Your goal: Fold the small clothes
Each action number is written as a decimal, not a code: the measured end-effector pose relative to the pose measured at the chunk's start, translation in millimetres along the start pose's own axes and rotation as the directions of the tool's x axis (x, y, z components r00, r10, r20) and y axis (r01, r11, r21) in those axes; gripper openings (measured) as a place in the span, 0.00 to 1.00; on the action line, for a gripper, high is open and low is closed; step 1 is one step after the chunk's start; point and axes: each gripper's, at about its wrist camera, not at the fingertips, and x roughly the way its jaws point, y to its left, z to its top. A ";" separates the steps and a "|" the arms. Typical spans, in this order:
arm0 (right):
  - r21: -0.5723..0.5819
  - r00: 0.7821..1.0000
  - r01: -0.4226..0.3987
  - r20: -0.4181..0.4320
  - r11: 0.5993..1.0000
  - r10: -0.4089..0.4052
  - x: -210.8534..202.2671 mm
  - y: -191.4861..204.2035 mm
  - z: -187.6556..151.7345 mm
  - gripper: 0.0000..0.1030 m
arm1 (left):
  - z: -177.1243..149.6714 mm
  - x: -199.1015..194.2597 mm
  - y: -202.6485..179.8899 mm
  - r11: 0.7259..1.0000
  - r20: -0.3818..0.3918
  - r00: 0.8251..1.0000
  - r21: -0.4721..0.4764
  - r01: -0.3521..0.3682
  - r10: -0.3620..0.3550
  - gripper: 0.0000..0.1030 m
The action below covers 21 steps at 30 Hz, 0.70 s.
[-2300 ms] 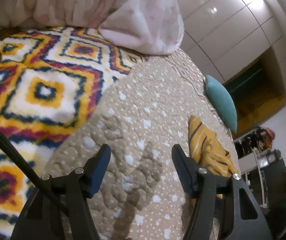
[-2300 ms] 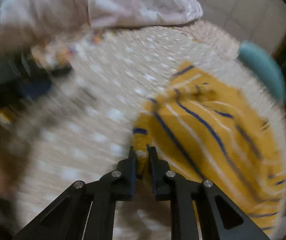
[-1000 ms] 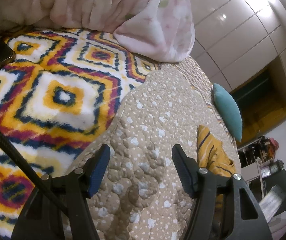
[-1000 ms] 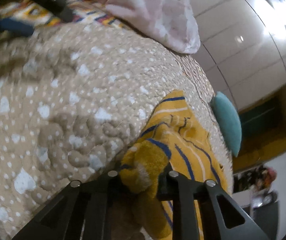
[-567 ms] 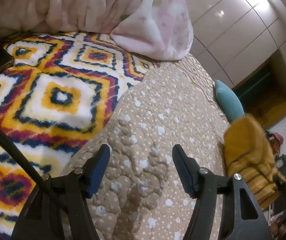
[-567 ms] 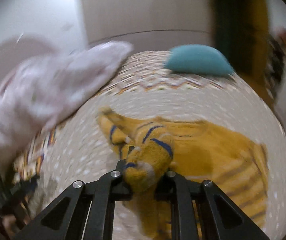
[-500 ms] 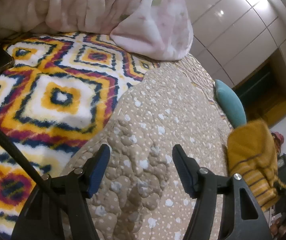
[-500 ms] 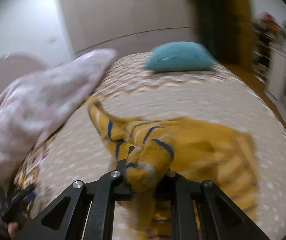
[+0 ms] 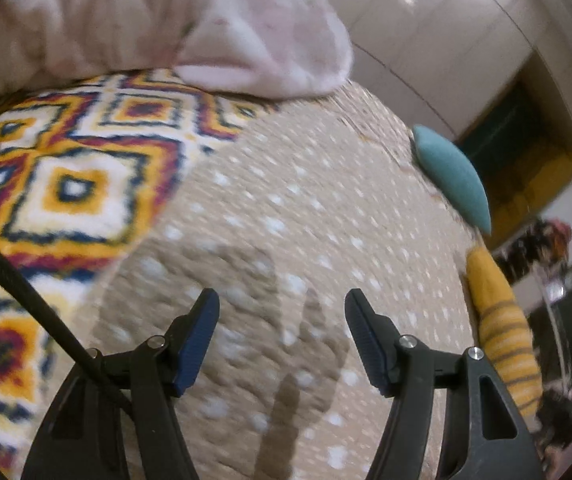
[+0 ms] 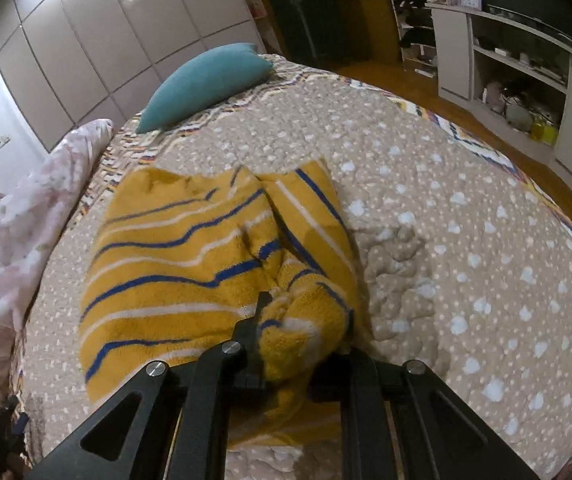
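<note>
Now clenched on a bunched fold of fuzzy, striped mustard garment point(image 10: 190, 264), right gripper point(image 10: 301, 320); rest spread flat on dotted quilt point(image 10: 465, 220). Left gripper point(image 9: 282, 332) released, above quilt.

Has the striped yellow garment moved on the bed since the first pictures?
Yes. The yellow garment, pinched by the right hand-held gripper, has been dragged and spread out, now lying closer to the teal pillow.
</note>
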 end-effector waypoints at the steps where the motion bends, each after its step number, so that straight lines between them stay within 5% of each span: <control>1: 0.000 1.000 -0.015 0.005 1.000 0.015 -3.0 -0.2 3.6 0.13 | -2.9 0.7 -12.5 1.000 -0.024 0.999 0.021 0.023 -0.022 0.62; 8: -0.007 0.994 -0.074 0.079 0.997 0.074 -22.6 -30.3 12.7 0.13 | -25.7 -6.8 -107.7 0.968 -0.101 0.992 0.234 0.094 -0.072 0.64; 12: -0.054 0.999 -0.047 0.022 0.997 0.048 4.0 -44.8 -0.8 0.13 | -41.7 2.1 -172.5 0.939 -0.163 0.982 0.313 0.142 -0.094 0.66; 21: -0.071 0.990 -0.139 0.023 0.988 0.141 12.0 -63.9 -14.2 0.13 | -73.5 67.6 -343.9 0.833 -0.264 0.956 0.495 0.247 -0.126 0.66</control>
